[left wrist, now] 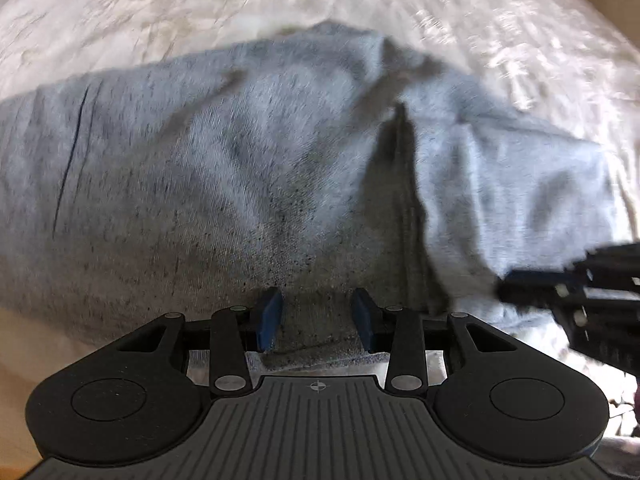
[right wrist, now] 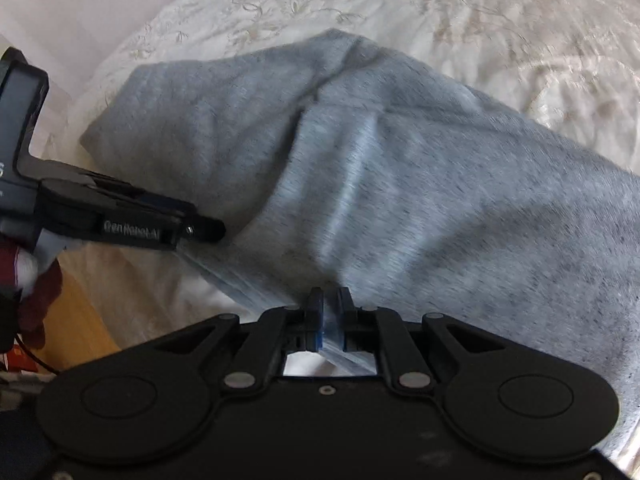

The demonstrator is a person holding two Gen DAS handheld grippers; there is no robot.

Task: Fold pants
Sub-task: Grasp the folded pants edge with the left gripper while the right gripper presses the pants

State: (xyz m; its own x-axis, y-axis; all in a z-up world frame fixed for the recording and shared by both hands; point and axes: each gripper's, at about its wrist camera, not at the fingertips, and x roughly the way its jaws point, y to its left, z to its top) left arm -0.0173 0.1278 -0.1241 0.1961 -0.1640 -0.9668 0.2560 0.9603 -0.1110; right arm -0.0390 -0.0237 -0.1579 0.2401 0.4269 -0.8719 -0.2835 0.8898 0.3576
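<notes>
Grey sweatpants (left wrist: pixel 240 168) lie folded over on a white embroidered bedspread (left wrist: pixel 160 12). My left gripper (left wrist: pixel 318 320) is open, its blue pads on either side of the near edge of the pants. My right gripper (right wrist: pixel 329 320) is shut on the near edge of the pants (right wrist: pixel 400 184), with fabric pinched between its pads. The right gripper shows at the right edge of the left wrist view (left wrist: pixel 580 292). The left gripper shows at the left of the right wrist view (right wrist: pixel 132 224), at the pants' edge.
The bedspread (right wrist: pixel 480 12) extends around the pants. A wooden floor (right wrist: pixel 76 320) and a hand in a dark red sleeve (right wrist: pixel 36 304) show at the lower left of the right wrist view. A pale wall (right wrist: pixel 60 8) is at the upper left.
</notes>
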